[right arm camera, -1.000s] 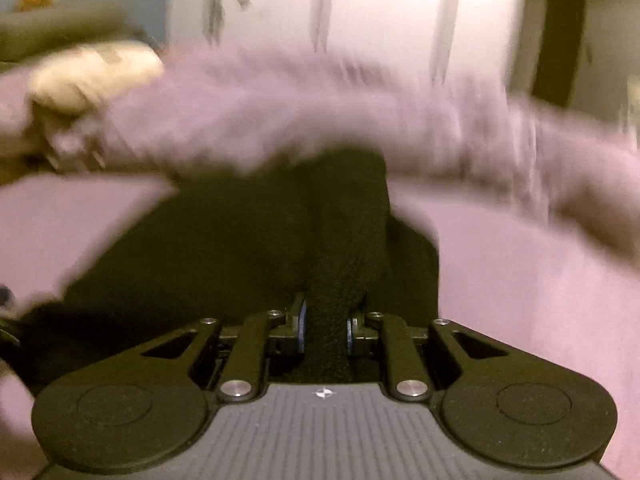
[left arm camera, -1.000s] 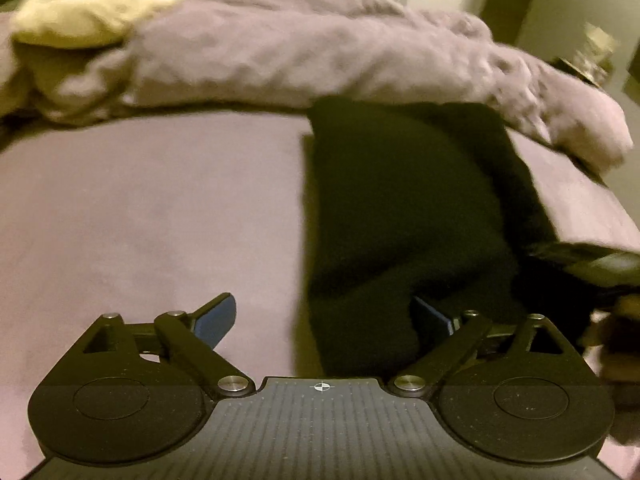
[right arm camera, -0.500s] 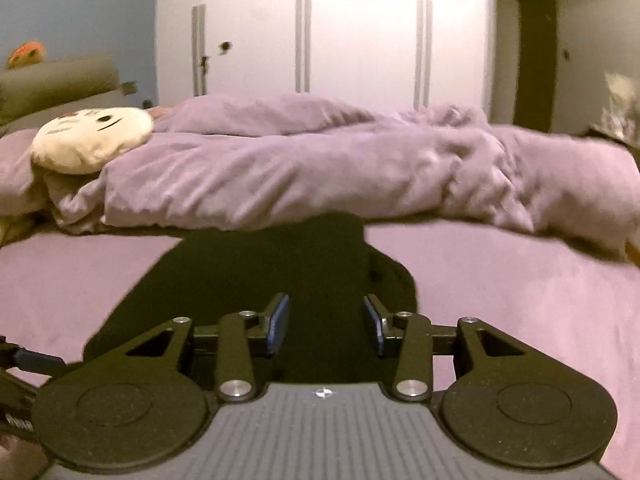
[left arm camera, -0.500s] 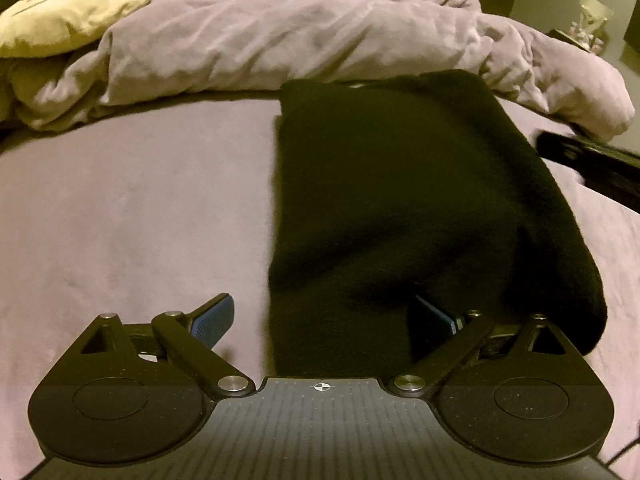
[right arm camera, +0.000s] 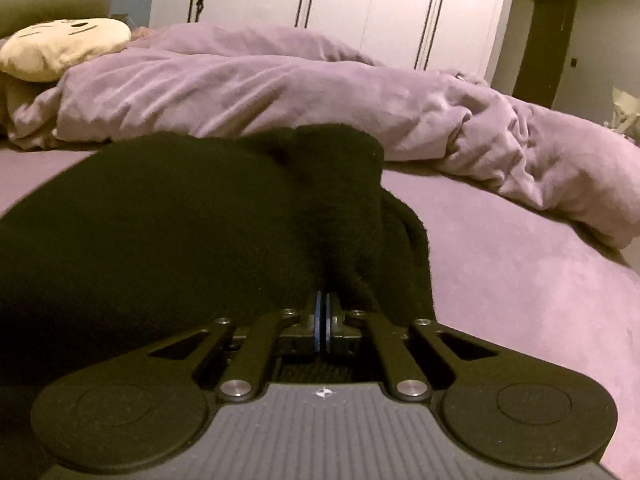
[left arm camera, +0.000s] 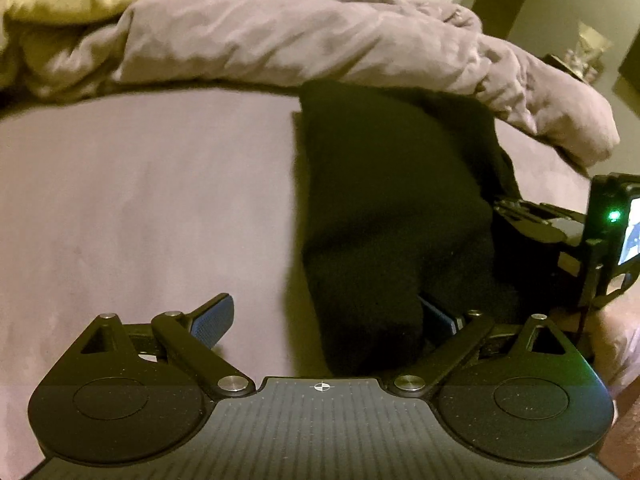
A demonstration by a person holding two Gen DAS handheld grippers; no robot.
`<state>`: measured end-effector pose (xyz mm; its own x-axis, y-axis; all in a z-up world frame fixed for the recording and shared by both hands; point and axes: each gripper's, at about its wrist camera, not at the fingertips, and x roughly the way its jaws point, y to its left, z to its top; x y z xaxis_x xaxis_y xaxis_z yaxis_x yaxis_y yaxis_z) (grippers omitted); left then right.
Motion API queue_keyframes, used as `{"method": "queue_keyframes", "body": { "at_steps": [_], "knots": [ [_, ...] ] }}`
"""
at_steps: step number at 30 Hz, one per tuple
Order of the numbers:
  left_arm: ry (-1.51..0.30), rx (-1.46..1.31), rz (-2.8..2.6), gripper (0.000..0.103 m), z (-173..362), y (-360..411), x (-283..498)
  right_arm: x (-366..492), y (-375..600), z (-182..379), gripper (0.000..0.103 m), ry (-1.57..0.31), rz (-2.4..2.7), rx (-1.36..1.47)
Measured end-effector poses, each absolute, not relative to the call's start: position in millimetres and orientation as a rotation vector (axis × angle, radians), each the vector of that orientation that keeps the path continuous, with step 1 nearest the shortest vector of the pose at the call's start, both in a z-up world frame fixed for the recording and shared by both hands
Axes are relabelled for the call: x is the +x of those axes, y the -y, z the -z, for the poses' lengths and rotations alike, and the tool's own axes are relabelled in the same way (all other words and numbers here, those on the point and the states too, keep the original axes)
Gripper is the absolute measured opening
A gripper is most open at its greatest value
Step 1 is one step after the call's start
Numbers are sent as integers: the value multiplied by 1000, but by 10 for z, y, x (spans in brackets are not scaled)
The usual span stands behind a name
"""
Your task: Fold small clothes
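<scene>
A black knitted garment [left arm camera: 392, 200] lies on the purple bed sheet [left arm camera: 140, 200], folded lengthwise. My left gripper [left arm camera: 326, 316] is open at the garment's near edge; the cloth lies between its blue pads and hides most of the right one. My right gripper [right arm camera: 322, 316] is shut, its blue pads pressed together on a fold of the garment [right arm camera: 200, 220] at its near right edge. The right gripper also shows in the left wrist view [left arm camera: 520, 216], at the garment's right side.
A rumpled purple duvet [right arm camera: 280, 92] runs across the far side of the bed. A cream plush pillow with a face [right arm camera: 60, 44] lies at the far left. White wardrobe doors [right arm camera: 340, 4] stand behind. A hand [left arm camera: 616, 344] holds the right gripper.
My right gripper was open half a second ago and has now shut on the garment's right edge. My left gripper stays open at the near edge.
</scene>
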<state>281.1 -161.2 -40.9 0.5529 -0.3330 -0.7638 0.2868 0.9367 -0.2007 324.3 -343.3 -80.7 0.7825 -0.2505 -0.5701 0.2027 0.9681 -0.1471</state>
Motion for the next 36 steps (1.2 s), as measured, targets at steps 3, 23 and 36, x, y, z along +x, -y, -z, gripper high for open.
{"method": "queue_keyframes", "body": {
  "at_steps": [3, 23, 36],
  "knots": [
    [-916, -66, 367, 99, 374, 1532, 2777, 3070, 3479, 617, 0, -615, 212, 11],
    [-948, -73, 281, 99, 689, 1383, 2420, 1481, 4004, 902, 59, -540, 99, 964],
    [-955, -81, 248, 99, 738, 1418, 2451, 1457, 3929, 1174, 17, -481, 4, 1191]
  ]
}}
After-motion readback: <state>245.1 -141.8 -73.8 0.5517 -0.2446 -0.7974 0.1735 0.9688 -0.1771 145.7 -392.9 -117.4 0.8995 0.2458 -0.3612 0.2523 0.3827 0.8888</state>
